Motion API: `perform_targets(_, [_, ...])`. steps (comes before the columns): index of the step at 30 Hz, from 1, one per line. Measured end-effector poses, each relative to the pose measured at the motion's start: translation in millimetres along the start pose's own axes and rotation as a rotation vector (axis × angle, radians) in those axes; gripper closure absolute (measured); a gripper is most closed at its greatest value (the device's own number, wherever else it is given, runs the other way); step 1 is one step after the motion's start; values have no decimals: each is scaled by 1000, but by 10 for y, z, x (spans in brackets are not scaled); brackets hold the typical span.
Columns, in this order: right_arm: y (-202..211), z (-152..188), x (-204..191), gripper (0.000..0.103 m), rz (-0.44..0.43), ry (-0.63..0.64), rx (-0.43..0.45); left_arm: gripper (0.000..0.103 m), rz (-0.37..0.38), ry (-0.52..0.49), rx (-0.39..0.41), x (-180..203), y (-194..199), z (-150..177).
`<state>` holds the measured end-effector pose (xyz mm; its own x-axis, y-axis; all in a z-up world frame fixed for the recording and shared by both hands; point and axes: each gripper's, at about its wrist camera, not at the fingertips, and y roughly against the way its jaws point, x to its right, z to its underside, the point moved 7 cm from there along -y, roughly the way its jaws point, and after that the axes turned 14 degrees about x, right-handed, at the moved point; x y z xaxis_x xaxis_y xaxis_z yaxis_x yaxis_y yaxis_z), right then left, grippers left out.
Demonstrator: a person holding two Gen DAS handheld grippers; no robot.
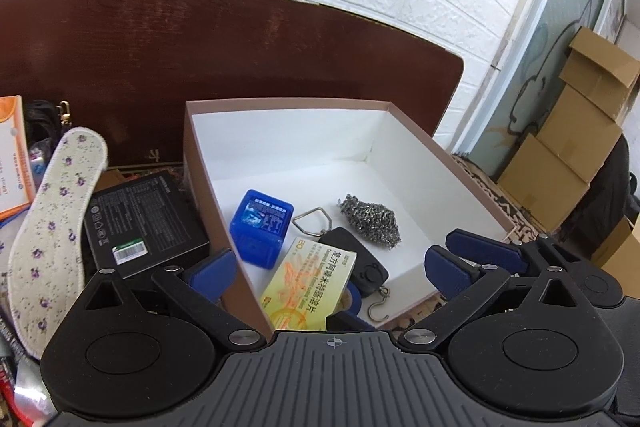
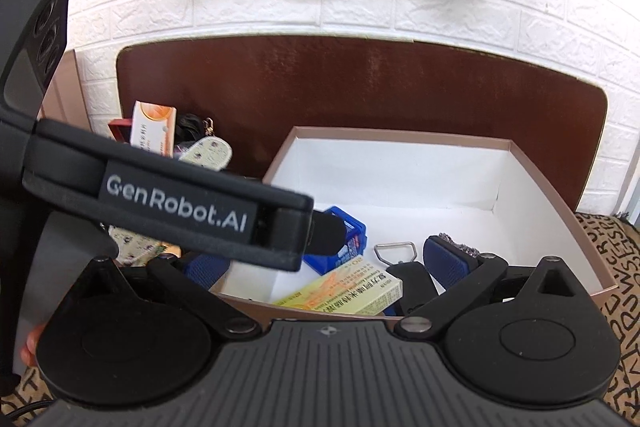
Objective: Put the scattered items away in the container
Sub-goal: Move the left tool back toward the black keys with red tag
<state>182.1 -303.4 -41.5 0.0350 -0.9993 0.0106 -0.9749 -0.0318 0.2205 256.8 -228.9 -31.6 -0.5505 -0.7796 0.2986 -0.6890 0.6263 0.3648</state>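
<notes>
An open pinkish-brown box (image 1: 448, 151) with a white inside holds a blue cube box (image 1: 260, 227), a yellow medicine carton (image 1: 308, 287), a steel wool scrubber (image 1: 370, 221) and a black hanging scale with a hook (image 1: 360, 263). My left gripper (image 1: 330, 267) is open and empty above the box's near left corner. My right gripper (image 2: 326, 263) is open and empty above the box's near edge (image 2: 312, 311). The left gripper's body (image 2: 168, 203) crosses the right wrist view. A floral insole (image 1: 52, 223) and a black flat box (image 1: 144, 223) lie left of the container.
An orange-white carton (image 1: 12, 155) and a dark strap with a clasp (image 1: 52, 119) lie at the far left. A dark brown board (image 1: 240, 47) stands behind against a white brick wall. Cardboard boxes (image 1: 568, 139) are stacked at the right. A patterned cloth (image 2: 616, 291) covers the surface.
</notes>
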Motion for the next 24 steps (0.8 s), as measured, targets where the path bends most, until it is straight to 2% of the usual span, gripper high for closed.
perform_targets(13, [326,-177,-383,0,-35,22,36,0,-13,21,59,-5,648,76])
perform_targets(24, [624,-132,-887,0,-92,74,49,0,-81,51,131,-215,1303,294])
